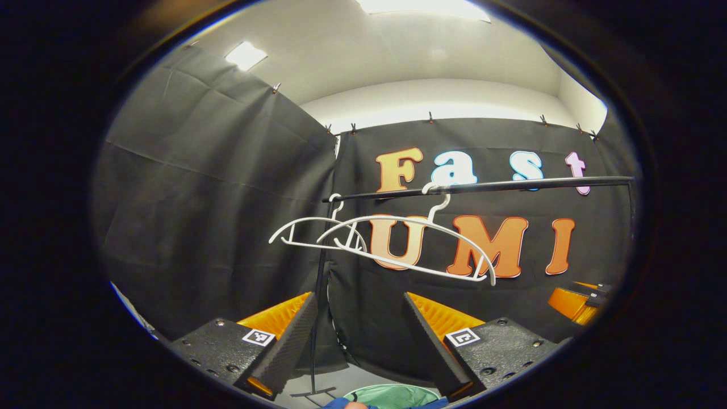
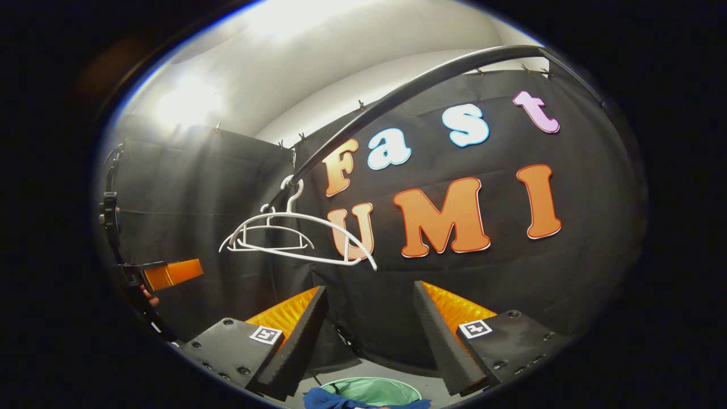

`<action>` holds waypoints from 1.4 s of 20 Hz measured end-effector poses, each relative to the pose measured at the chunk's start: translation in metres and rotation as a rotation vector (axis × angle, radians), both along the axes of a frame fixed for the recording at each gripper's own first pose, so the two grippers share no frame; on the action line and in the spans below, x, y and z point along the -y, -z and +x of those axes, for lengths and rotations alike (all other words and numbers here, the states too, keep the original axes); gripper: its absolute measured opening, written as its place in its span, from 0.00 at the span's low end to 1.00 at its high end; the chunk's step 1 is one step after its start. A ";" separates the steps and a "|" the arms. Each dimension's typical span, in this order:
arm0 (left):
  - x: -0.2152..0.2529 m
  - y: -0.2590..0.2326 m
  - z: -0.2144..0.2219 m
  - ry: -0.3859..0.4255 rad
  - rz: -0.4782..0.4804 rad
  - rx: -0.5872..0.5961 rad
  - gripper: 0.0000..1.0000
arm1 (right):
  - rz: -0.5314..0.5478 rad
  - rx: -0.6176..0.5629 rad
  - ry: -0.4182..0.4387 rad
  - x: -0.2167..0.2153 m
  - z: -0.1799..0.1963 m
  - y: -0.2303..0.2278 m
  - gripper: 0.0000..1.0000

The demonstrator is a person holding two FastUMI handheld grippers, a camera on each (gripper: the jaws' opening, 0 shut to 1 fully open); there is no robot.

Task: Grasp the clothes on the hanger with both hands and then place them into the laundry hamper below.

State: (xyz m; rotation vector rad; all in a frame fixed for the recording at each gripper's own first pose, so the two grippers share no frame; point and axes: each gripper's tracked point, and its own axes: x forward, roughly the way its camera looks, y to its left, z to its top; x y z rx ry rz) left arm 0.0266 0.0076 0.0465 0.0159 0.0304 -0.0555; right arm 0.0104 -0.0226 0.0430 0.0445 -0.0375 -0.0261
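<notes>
left gripper [image 1: 360, 318] gapes with nothing between its fingers; two bare white hangers [image 1: 392, 238] hang on the rail [image 1: 483, 186], blue clothes [image 1: 341, 403] lie by the green hamper [image 1: 392, 395] low and near. right gripper [image 2: 369, 318] likewise gapes; blue clothes [image 2: 335, 399] rest on the hamper [image 2: 375, 391] rim below.

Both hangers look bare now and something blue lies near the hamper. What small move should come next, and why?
Probably just withdraw both grippers: the hangers hang bare on the rail, the blue cloth lies at the green hamper, and both grippers are open and hold nothing.
</notes>
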 end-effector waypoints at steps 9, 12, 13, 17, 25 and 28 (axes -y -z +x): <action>0.008 -0.011 -0.007 0.029 -0.021 0.023 0.91 | -0.002 0.057 0.011 -0.004 -0.007 -0.018 0.98; 0.005 -0.014 -0.006 0.023 -0.022 0.029 0.91 | 0.001 0.051 0.013 -0.003 -0.011 -0.025 0.98; 0.005 -0.013 -0.006 0.023 -0.025 0.027 0.91 | 0.003 0.050 0.012 -0.004 -0.011 -0.026 0.98; 0.007 -0.011 -0.004 0.025 -0.027 0.021 0.94 | 0.013 0.051 -0.001 -0.004 -0.012 -0.024 0.98; 0.008 -0.010 -0.006 0.037 -0.039 0.009 0.94 | 0.026 0.060 0.007 0.003 -0.016 -0.023 0.89; 0.009 -0.008 -0.008 0.039 -0.043 0.002 0.94 | 0.029 0.059 0.007 0.004 -0.016 -0.022 0.89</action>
